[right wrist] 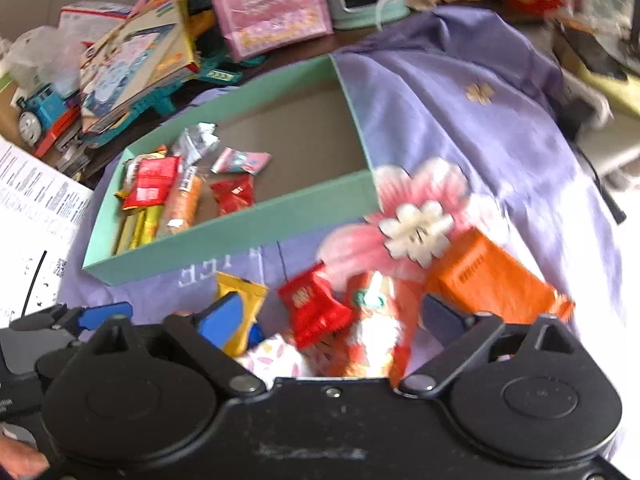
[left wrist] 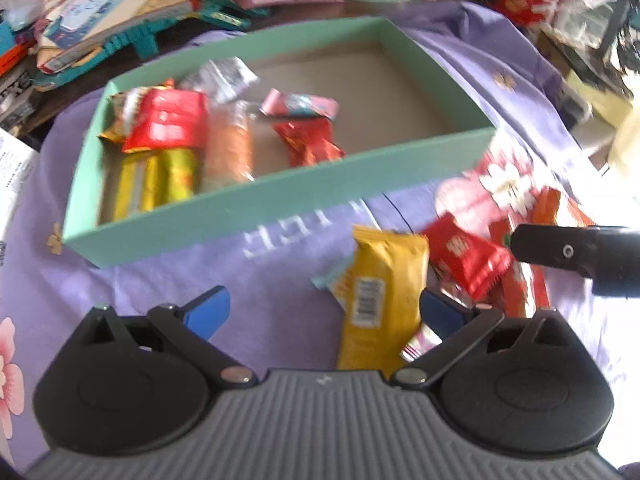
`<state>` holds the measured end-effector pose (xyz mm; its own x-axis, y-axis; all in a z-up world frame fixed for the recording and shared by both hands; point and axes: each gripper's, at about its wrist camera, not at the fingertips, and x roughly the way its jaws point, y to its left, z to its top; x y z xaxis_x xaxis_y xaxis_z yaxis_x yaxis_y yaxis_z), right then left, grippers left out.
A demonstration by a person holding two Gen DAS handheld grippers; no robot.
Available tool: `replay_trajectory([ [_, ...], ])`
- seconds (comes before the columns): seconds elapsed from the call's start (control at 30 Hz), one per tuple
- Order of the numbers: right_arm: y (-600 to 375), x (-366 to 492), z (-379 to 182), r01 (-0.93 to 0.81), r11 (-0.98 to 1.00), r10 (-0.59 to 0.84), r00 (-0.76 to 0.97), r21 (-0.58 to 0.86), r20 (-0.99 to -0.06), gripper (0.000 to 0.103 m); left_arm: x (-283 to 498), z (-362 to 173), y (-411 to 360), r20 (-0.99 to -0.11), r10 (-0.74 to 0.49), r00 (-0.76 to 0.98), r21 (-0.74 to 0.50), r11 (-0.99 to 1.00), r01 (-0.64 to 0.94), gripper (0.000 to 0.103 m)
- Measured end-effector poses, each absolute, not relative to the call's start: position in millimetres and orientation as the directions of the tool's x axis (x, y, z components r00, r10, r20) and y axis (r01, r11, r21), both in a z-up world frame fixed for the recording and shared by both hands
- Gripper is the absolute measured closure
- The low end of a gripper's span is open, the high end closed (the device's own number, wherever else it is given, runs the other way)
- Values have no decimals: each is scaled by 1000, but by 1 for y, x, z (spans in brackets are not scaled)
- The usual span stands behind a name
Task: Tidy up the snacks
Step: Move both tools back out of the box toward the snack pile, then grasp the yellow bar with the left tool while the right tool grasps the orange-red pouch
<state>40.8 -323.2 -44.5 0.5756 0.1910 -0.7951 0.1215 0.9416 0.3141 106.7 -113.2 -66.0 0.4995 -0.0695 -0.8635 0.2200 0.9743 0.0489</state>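
A mint-green box (left wrist: pixel 280 204) (right wrist: pixel 224 240) lies on a purple cloth and holds several snacks at its left end: a red pack (left wrist: pixel 168 120), yellow bars (left wrist: pixel 156 184), an orange roll (left wrist: pixel 230 148). Loose snacks lie in front of it: a yellow bar (left wrist: pixel 380 296) (right wrist: pixel 242 300), a small red packet (left wrist: pixel 466 258) (right wrist: pixel 314 308) and an orange pack (right wrist: pixel 488 276). My left gripper (left wrist: pixel 324 312) is open, low over the cloth with the yellow bar between its fingers. My right gripper (right wrist: pixel 332 316) is open above the red packet; it shows in the left wrist view (left wrist: pixel 568 254).
Books (right wrist: pixel 136 52), a teal toy (left wrist: pixel 136 36), a pink box (right wrist: pixel 268 0) and a blue toy train (right wrist: pixel 40 108) crowd the table behind the green box. White printed paper (right wrist: pixel 36 208) lies at the left. Clutter lines the right edge (left wrist: pixel 592 20).
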Motion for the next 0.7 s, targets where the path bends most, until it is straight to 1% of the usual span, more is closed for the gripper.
replay_trajectory([
  [0.07, -328, 36, -51, 134, 935, 198, 567, 327, -800, 27, 104, -72, -119, -871, -64, 488, 59, 971, 233, 0],
  [0.13, -330, 33, -57, 139, 933, 202, 560, 331, -804, 30, 104, -77, -123, -876, -59, 478, 65, 969, 238, 0],
  [0.2, -330, 31, -63, 136, 930, 215, 549, 340, -808, 41, 104, -81, -125, -881, -54, 471, 67, 969, 238, 0],
  [0.23, -330, 31, -67, 137, 929, 219, 545, 343, -809, 42, 104, -82, -125, -882, -52, 469, 67, 970, 234, 0],
  [0.27, -330, 31, -69, 138, 928, 221, 542, 345, -811, 47, 105, -84, -125, -883, -51, 466, 65, 971, 230, 0],
  [0.3, -329, 33, -72, 137, 928, 225, 537, 347, -813, 53, 105, -86, -125, -885, -54, 463, 59, 972, 226, 0],
  [0.37, -330, 33, -77, 140, 926, 229, 529, 351, -817, 56, 107, -87, -123, -886, -60, 459, 49, 974, 221, 0],
  [0.47, -330, 35, -83, 151, 927, 221, 521, 344, -824, 56, 110, -89, -121, -885, -55, 463, 51, 975, 214, 0],
  [0.53, -329, 35, -88, 154, 924, 228, 515, 351, -826, 59, 113, -90, -117, -882, -40, 470, 60, 979, 196, 0],
  [0.7, -314, 38, -90, 107, 933, 244, 516, 344, -821, 59, 121, -96, -101, -888, 21, 459, 93, 986, 136, 0],
])
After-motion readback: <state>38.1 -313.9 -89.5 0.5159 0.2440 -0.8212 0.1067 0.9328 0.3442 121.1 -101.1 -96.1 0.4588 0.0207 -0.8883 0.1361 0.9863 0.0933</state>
